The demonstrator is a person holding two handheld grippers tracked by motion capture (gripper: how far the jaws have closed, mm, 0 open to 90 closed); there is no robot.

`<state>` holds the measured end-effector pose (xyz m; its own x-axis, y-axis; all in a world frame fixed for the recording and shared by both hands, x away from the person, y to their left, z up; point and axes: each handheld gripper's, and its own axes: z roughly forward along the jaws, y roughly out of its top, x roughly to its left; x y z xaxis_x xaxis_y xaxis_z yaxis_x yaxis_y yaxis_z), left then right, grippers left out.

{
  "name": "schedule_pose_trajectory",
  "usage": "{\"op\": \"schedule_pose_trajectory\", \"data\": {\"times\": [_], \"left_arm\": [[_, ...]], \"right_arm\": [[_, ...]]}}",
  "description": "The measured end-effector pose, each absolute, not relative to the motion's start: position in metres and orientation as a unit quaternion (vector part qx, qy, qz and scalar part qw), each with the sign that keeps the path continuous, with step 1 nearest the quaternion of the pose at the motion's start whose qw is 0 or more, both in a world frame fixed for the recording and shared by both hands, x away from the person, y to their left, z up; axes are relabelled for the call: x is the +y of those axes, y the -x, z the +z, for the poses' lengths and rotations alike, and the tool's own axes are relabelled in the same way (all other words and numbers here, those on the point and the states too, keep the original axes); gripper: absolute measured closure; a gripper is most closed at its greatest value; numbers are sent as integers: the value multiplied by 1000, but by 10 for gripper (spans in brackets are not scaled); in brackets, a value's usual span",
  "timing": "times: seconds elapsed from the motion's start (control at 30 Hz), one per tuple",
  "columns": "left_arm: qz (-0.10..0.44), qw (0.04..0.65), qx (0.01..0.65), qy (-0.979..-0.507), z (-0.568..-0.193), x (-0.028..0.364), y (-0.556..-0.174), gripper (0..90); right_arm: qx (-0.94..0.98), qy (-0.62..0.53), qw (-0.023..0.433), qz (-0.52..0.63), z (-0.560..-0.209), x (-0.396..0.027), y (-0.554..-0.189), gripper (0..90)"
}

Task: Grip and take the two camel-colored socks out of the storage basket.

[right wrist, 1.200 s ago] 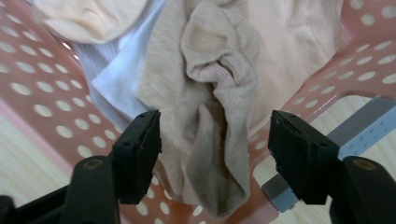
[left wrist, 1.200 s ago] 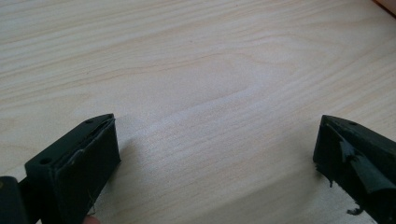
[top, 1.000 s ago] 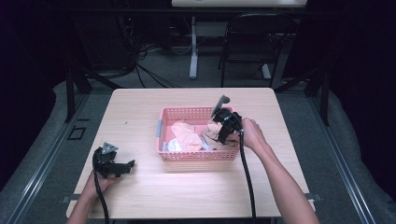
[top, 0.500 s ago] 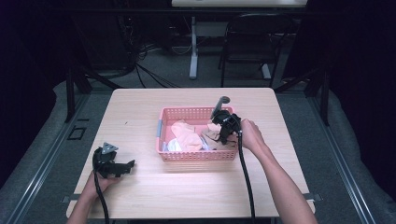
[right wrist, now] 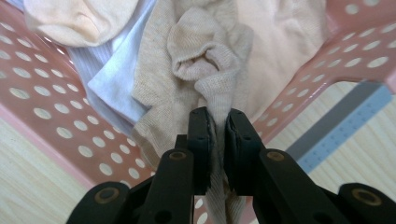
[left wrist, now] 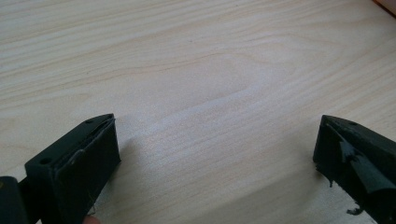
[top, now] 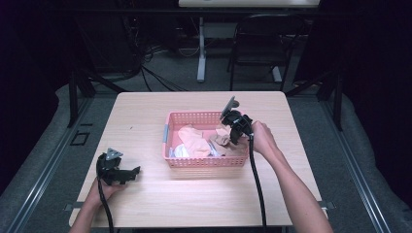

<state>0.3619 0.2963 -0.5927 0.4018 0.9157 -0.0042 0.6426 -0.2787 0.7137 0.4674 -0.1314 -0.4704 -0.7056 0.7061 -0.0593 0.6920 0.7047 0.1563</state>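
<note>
A pink perforated basket (top: 170, 133) stands mid-table and holds several pieces of clothing: a peach one (top: 194, 141), a white one (top: 182, 151) and a beige sock (top: 222, 139). My right gripper (top: 232, 130) hangs over the basket's right end, shut on the beige sock (right wrist: 205, 60), which it holds lifted above the basket's floor (right wrist: 56, 116). The sock's knit fabric is pinched between the two black pads. My left gripper (top: 127, 174) rests on the table near the front left, open, with bare wood between its fingers (left wrist: 79, 163).
The wooden table (top: 145, 111) has free room left of and in front of the basket. A cable (top: 256, 179) trails from the right gripper along the forearm. A chair (top: 255, 53) and desk legs stand on the floor beyond the table's far edge.
The right gripper has risen slightly with the beige sock pinched in it. The left gripper has stayed where it was.
</note>
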Motion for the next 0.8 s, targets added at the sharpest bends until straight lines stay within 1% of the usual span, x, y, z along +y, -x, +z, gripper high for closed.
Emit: {"op": "schedule_pose_trajectory", "data": {"times": [0.13, 0.4, 0.43, 0.6, 0.8], "left_arm": [[210, 325, 505, -772, -593, 296, -362, 0], [209, 325, 504, -772, -593, 296, -362, 0], [209, 325, 504, -772, -593, 296, -362, 0], [209, 325, 505, -772, -593, 296, -362, 0], [209, 325, 504, -772, -593, 296, -362, 0]], "right_arm": [[918, -385, 62, 73, -465, -133, -466, 833], [914, -393, 56, 85, -450, -138, -467, 842], [912, -397, 51, 89, -443, -139, -468, 843], [911, -397, 55, 99, -432, -139, -467, 845], [908, -397, 55, 124, -409, -137, -464, 852]]}}
